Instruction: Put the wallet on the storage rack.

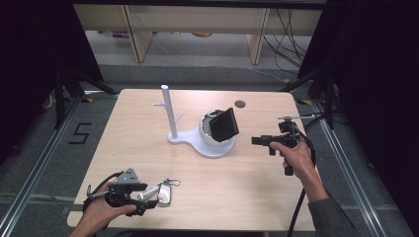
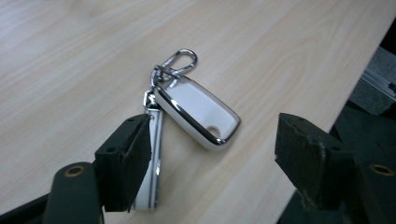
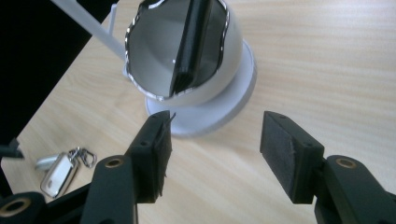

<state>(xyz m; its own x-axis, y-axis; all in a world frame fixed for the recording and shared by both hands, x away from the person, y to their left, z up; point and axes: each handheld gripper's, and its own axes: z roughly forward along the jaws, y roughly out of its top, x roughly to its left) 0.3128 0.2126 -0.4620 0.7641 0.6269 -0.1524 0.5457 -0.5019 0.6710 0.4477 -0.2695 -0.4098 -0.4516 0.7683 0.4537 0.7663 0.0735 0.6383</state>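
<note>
A white key fob (image 2: 198,112) with a chrome rim and a snap hook (image 2: 180,60) lies flat near the table's front left, beside a white stick-shaped piece (image 2: 154,154). My left gripper (image 1: 150,194) stands open low over them; in the left gripper view the left gripper (image 2: 212,135) has the fob between its jaws with neither pad touching it. A flat black object (image 1: 223,123) stands on edge in a white bowl (image 3: 154,60) on a white stand (image 1: 210,148). To the stand's right, my right gripper (image 1: 258,140) is open and empty, pointing at the bowl; the right gripper (image 3: 215,130) hangs just short of the base.
A thin white post (image 1: 168,111) with small pegs rises from the stand's left end. A round cable hole (image 1: 240,103) sits in the wooden table (image 1: 276,197) near its far edge. The fob (image 3: 58,172) lies close to the front edge. Dark frames flank the table.
</note>
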